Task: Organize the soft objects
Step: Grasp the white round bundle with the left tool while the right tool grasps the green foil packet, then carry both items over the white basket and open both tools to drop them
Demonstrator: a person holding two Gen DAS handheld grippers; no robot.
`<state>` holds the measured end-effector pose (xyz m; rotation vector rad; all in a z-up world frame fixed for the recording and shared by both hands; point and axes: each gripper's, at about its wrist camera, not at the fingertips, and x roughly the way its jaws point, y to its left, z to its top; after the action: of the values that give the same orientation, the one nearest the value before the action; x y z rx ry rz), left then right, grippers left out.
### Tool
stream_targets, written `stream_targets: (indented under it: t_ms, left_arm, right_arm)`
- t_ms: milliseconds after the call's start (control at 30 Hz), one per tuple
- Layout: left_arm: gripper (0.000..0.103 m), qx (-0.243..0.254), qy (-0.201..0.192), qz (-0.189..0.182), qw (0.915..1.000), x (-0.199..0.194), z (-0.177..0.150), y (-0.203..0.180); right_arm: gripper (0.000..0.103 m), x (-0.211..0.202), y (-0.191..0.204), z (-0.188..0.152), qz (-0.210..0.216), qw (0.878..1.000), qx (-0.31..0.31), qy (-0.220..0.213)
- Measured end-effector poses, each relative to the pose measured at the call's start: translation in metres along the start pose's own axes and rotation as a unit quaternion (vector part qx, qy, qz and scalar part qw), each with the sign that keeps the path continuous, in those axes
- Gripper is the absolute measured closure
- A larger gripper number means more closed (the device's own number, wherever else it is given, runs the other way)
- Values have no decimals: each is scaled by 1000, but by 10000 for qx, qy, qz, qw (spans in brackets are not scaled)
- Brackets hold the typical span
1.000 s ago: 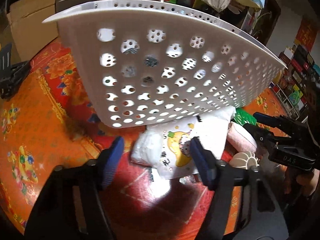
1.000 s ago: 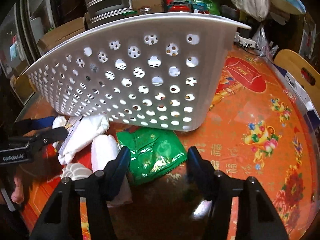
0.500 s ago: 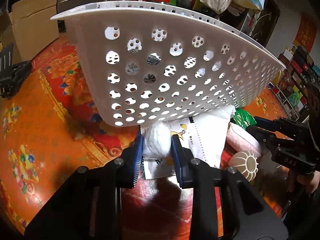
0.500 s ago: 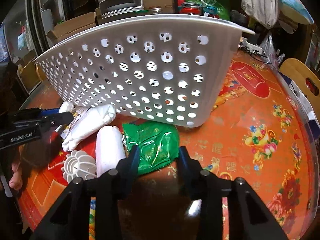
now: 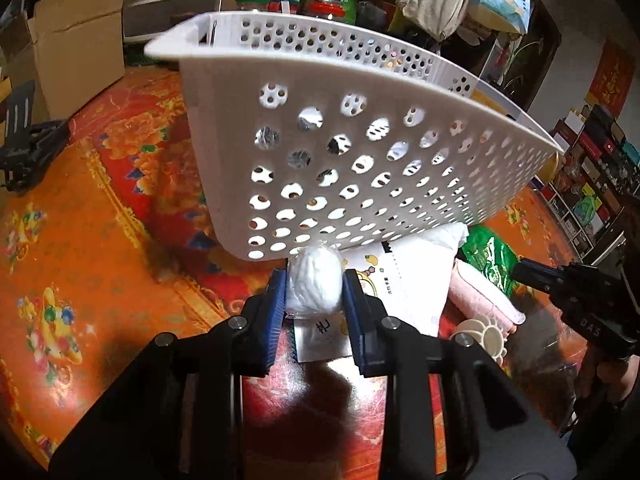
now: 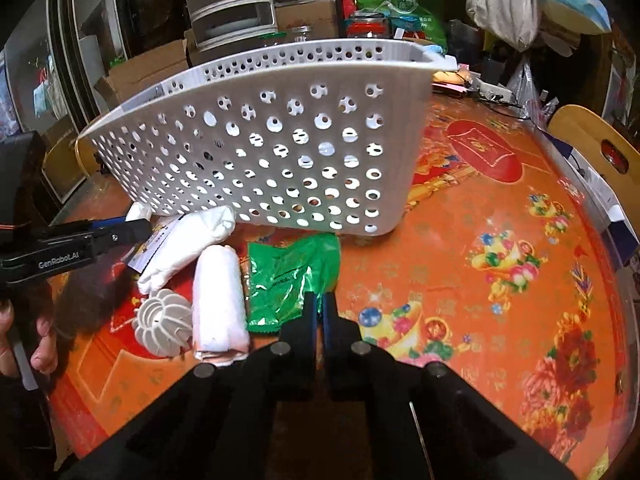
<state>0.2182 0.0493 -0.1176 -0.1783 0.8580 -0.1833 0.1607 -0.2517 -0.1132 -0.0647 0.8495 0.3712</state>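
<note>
A white perforated basket (image 5: 360, 148) stands on the orange table; it also shows in the right wrist view (image 6: 280, 152). My left gripper (image 5: 314, 292) is shut on a white soft wad in clear wrap (image 5: 316, 284), held just in front of the basket's lower edge. My right gripper (image 6: 318, 304) is shut on the edge of a green foil packet (image 6: 288, 276). A white printed pouch (image 5: 404, 276), a pink rolled towel (image 6: 218, 304) and a white fluted plastic piece (image 6: 162, 322) lie beside the packet.
The orange patterned tablecloth (image 6: 500, 280) spreads right of the basket. Cardboard boxes (image 5: 72, 52), drawers and bags crowd behind the table. A wooden chair back (image 6: 592, 152) stands at the right edge. A black stand (image 5: 24, 136) sits at the far left.
Both grippers closed from wide open: the left on the white wad, the right on the green packet's edge. Both have lifted and pulled back, so the basket looks lower and farther.
</note>
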Motion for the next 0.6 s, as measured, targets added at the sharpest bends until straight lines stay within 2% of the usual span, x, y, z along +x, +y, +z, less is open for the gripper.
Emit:
stream_targets:
  t_ms: [233, 600]
  left_arm:
    - [77, 176, -294, 66, 9994, -19, -2, -8]
    - [77, 446, -545, 145, 9974, -56, -7, -23]
  right_arm:
    - [102, -29, 1, -2, -132, 9995, -51, -275]
    - [102, -66, 17, 2, -207, 9981, -198, -553]
